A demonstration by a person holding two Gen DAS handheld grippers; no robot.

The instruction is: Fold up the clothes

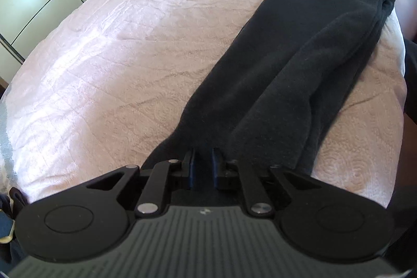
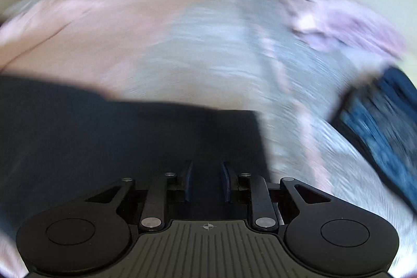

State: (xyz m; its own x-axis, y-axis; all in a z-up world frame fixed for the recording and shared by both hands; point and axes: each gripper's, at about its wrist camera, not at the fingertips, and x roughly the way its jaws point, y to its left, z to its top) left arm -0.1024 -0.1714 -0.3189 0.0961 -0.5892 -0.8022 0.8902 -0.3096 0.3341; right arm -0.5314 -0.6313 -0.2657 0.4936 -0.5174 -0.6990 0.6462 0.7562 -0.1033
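Left wrist view showed the long dark charcoal fleece garment (image 1: 299,56) lying flat on the pale pink quilted bedspread (image 1: 117,56), its long axis running from the left gripper (image 1: 203,163) away toward the bedspread's far right corner; the gripper's blue-padded jaws stood a narrow gap apart with dark cloth between them, though whether they pinched it I cannot tell; the blurred right view showed the right gripper (image 2: 207,181) parted over the garment's end (image 2: 130,142); a crumpled blue cloth (image 2: 385,127) lay to its right.
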